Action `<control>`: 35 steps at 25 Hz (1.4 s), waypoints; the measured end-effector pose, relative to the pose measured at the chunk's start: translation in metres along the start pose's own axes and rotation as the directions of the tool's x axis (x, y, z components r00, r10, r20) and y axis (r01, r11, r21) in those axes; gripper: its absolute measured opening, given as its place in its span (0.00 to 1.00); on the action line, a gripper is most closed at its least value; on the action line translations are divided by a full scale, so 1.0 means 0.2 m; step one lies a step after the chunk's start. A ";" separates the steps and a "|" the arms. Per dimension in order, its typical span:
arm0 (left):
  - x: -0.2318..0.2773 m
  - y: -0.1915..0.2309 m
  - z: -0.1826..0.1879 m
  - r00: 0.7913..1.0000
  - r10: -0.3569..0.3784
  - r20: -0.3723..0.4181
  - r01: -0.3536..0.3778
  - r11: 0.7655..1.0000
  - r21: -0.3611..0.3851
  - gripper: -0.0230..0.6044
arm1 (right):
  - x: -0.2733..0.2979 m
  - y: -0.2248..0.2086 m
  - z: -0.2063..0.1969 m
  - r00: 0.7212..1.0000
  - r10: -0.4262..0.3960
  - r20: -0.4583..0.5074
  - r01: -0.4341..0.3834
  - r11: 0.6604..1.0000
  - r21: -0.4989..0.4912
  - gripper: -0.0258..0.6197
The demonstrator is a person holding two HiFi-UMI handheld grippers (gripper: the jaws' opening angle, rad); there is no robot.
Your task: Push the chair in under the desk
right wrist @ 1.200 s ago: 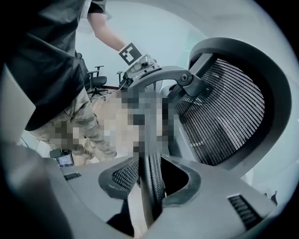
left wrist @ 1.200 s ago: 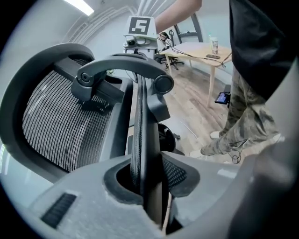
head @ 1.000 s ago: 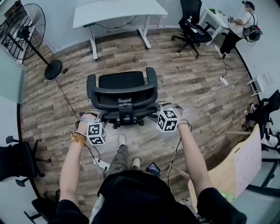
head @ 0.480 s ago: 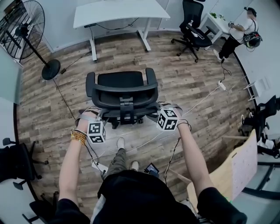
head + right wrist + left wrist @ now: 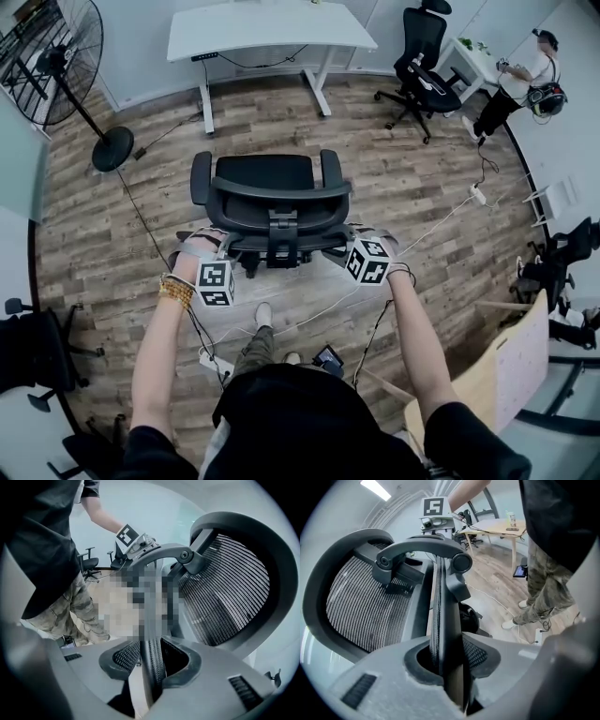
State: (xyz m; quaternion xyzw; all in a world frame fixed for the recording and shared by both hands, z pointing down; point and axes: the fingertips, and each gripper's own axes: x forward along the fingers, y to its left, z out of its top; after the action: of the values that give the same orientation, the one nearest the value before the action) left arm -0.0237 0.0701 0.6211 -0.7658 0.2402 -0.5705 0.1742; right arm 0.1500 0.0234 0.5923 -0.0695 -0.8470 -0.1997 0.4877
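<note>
Chair [image 5: 268, 193] is standing out on the open wood floor [image 5: 375, 178], seat facing the white desk [image 5: 267, 24], backrest toward the person. It is sitting well apart from the desk, with a bare stretch of floor lying between them, so nothing is under the desk yet.

Left tongs [image 5: 446, 660] are clamping the left rim of the mesh backrest; right tongs [image 5: 151, 660] are clamping the right rim. In both gripper views the backrest edge is running straight through the jaws with the pads pressing on it. Both arms are reaching forward, level with each other, in the head view.

Progress call: grip step is looking done and the roll toward the desk is looking underway, but most of the travel is remaining, plus the final slide of the seat between the desk legs. Chair is lining up roughly with the gap between those legs.

A cable [image 5: 165, 132] is lying on the floor near the left desk leg, beside the floor fan [image 5: 58, 66]; casters are probably clearing it, not certain.
</note>
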 end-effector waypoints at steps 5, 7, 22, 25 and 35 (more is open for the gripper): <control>0.00 0.03 -0.06 1.000 0.012 0.012 -0.012 1.000 0.024 0.21 | 0.04 -0.03 0.04 1.000 -0.004 -0.005 0.004 1.000 0.015 0.25; 0.00 0.05 -0.08 1.000 0.010 0.016 -0.010 1.000 0.029 0.21 | 0.05 -0.04 0.05 1.000 -0.003 -0.006 0.004 1.000 0.023 0.25; 0.01 0.06 -0.08 1.000 0.022 0.022 -0.023 0.999 0.040 0.21 | 0.05 -0.05 0.05 1.000 -0.001 -0.013 0.002 0.999 0.040 0.26; 0.01 0.09 -0.07 0.999 0.027 0.022 -0.028 0.998 0.047 0.21 | 0.04 -0.06 0.05 1.000 -0.006 -0.007 0.006 0.999 0.039 0.25; 0.06 0.14 -0.12 0.999 0.048 0.012 -0.048 0.998 0.045 0.21 | 0.07 -0.14 0.04 1.000 -0.010 -0.003 0.010 1.000 0.022 0.26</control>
State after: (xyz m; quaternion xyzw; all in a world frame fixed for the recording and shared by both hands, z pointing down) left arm -0.0482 0.0411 0.6220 -0.7588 0.2447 -0.5672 0.2065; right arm 0.1267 0.0008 0.5935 -0.0596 -0.8488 -0.1931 0.4885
